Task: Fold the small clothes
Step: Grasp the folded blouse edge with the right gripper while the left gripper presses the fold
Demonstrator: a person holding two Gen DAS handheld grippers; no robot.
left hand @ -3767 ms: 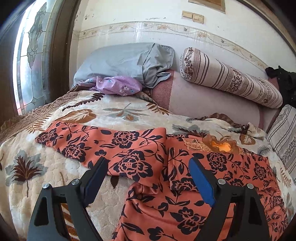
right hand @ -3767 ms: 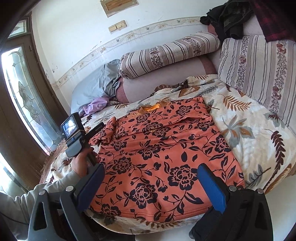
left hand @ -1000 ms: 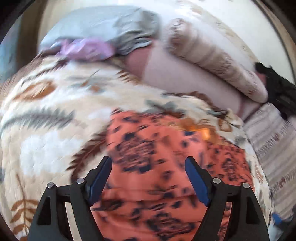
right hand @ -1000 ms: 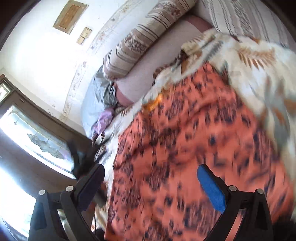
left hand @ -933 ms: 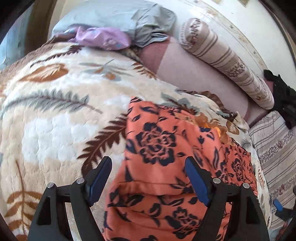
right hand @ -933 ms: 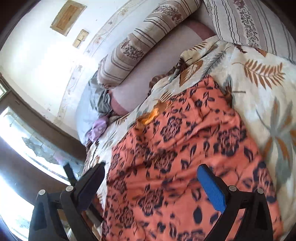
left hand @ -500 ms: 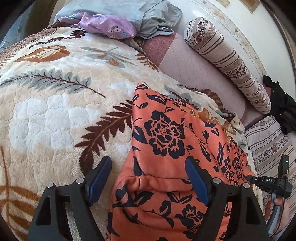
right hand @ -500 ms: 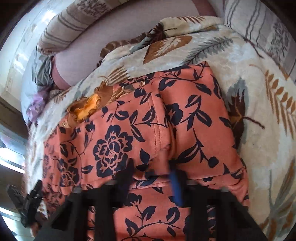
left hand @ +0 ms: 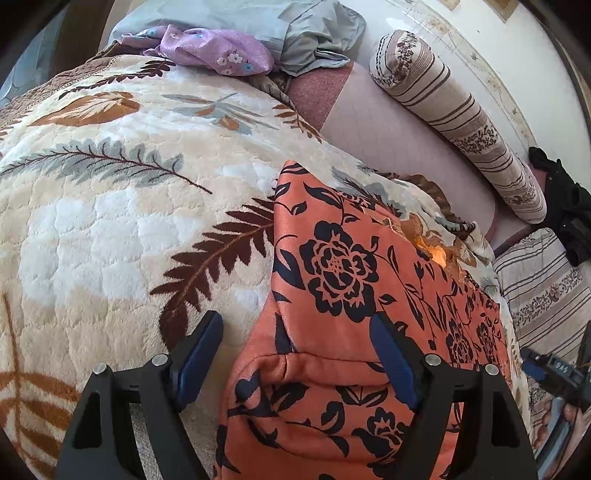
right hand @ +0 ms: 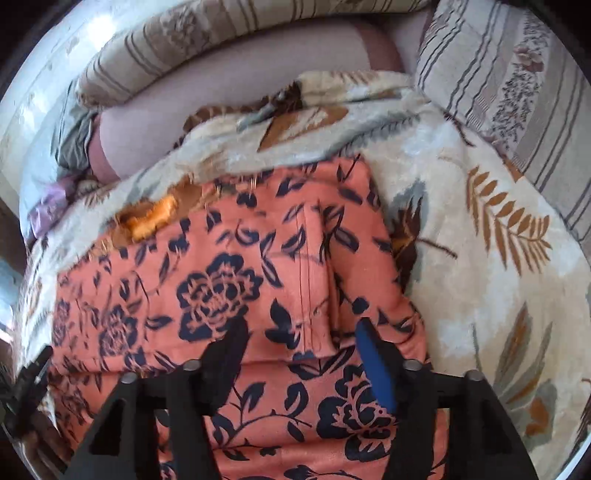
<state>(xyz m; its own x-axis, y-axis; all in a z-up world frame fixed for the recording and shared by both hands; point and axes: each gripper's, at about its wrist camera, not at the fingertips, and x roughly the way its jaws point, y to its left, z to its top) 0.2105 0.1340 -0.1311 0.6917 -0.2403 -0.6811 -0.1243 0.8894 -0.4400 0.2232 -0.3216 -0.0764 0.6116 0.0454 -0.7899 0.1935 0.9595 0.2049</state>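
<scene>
An orange garment with dark flowers (left hand: 340,266) (right hand: 221,288) lies on the bed with both sides folded inward. My left gripper (left hand: 295,354) hangs open just above its left folded part. A sleeve's cuffed end lies between the fingers, and the left pad stands apart from the cloth. My right gripper (right hand: 301,354) is over the right folded part and its jaws are opening. A folded sleeve end lies between the pads, which do not press on it. In the left wrist view the right gripper (left hand: 554,373) shows at the lower right edge, held by a hand.
A cream leaf-print blanket (left hand: 110,229) (right hand: 498,280) covers the bed. A striped bolster (left hand: 454,118), a grey pillow (left hand: 258,22) and a purple cloth (left hand: 210,48) lie at the head. A striped cushion (right hand: 517,85) and dark clothes (left hand: 565,206) are on the right.
The right gripper swung down onto the garment's right side, closed on the folded sleeve half a second ago, and its jaws now stand apart. The left gripper sank slightly and stayed open.
</scene>
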